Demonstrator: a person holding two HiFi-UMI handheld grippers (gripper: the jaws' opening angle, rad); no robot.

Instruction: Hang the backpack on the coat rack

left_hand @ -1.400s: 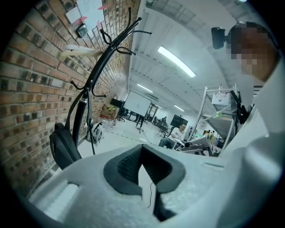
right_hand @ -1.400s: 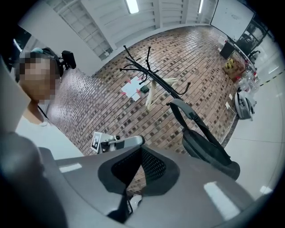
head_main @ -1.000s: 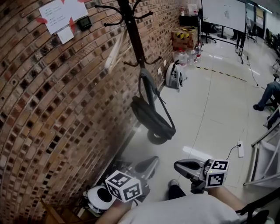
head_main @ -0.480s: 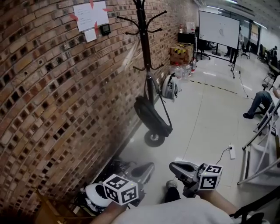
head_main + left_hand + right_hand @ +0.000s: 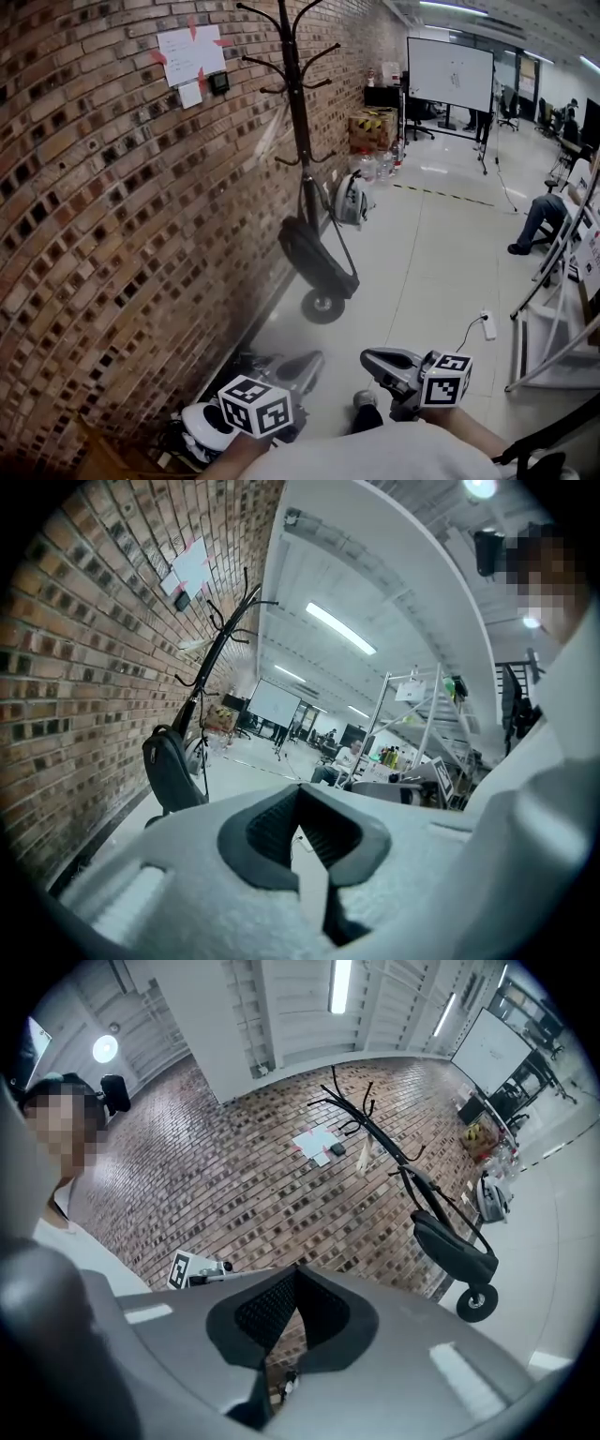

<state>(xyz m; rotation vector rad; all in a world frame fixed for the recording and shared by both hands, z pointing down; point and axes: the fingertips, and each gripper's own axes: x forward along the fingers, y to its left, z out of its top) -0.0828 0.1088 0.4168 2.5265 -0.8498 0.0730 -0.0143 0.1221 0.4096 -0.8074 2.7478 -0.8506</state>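
**Both grippers backed off the coat rack [image 5: 292, 103]**

Left gripper [image 5: 314, 358] and right gripper [image 5: 370, 357] have drawn back from it, low at 6 o'clock; fingers on each are pressed together, holding nothing; black backpack [image 5: 317, 258] hangs from the rack's lower hooks at 12 o'clock, beside the brick wall [image 5: 112, 234].

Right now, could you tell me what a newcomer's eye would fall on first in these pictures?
The tall black coat rack against the brick wall on the left draws the eye first, with a dark backpack hanging low on it. Next come the two grippers at the bottom of the head view, the left claw and the right claw, both shut and empty.
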